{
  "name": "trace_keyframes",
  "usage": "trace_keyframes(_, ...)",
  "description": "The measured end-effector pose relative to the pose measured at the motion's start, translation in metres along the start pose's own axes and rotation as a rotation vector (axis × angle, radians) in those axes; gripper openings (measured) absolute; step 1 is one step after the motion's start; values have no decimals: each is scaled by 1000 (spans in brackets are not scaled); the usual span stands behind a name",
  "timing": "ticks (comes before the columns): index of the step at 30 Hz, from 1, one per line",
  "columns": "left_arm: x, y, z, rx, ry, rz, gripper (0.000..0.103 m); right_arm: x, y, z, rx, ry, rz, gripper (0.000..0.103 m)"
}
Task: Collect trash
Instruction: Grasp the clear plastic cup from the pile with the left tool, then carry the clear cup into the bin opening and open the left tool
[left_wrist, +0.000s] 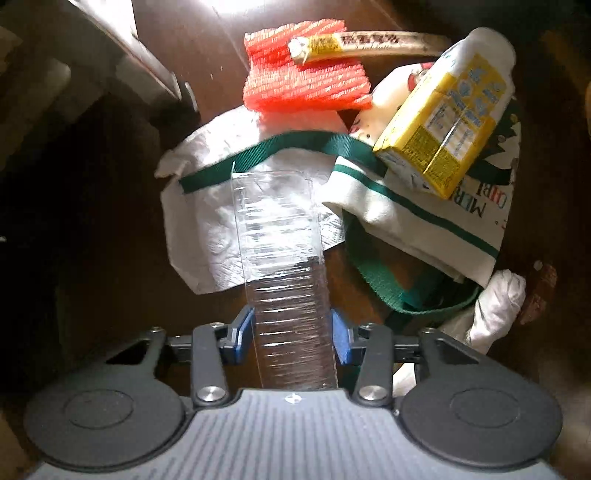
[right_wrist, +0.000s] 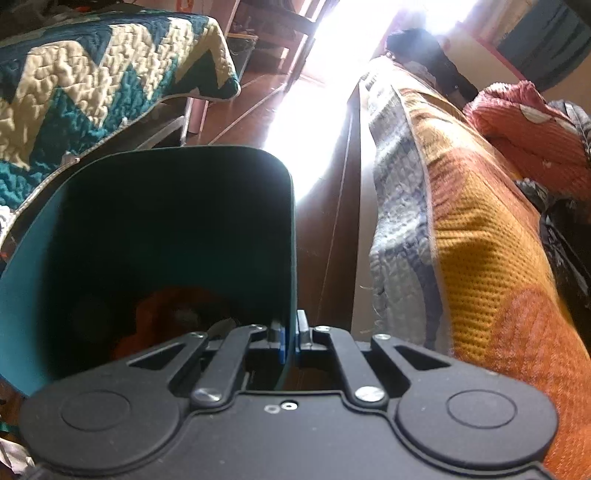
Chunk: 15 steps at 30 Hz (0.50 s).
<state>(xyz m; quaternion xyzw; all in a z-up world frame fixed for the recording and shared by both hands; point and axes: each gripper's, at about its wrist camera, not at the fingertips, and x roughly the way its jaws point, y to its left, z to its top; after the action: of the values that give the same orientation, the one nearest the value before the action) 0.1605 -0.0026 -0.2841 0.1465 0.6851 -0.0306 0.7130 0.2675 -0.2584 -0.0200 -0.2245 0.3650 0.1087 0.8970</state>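
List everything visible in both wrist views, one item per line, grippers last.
plastic bottle: 1, clear, between left fingers
paper napkin: 1, white, floor, under bottle
foam net: 1, orange-red, beyond napkin
tube: 1, yellowish, lying on net
carton: 1, yellow, on tote bag
tote bag: 1, white with green straps, floor
bin: 1, teal, something orange inside
quilts: 2, zigzag teal; orange patchwork
left gripper: pads pressing bottle
right gripper: pinching bin rim

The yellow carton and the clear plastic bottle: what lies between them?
In the left wrist view, the cloth bag and its green strap lie between the yellow carton and the clear bottle.
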Motion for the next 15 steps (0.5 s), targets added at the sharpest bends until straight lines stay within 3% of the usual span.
trace_keyframes(6,-62,8,-5,26,-64,-60,42,-8,16,3,-62,-34,-4,3)
trace_keyframes(10,-129,24,-9,-33,-162,-216,42,-10,21,3,-84,-48,-11,3)
trace_keyframes(15,-208,25,-22,34,-315,-382,42,-12,26,3,-101,-55,-12,3)
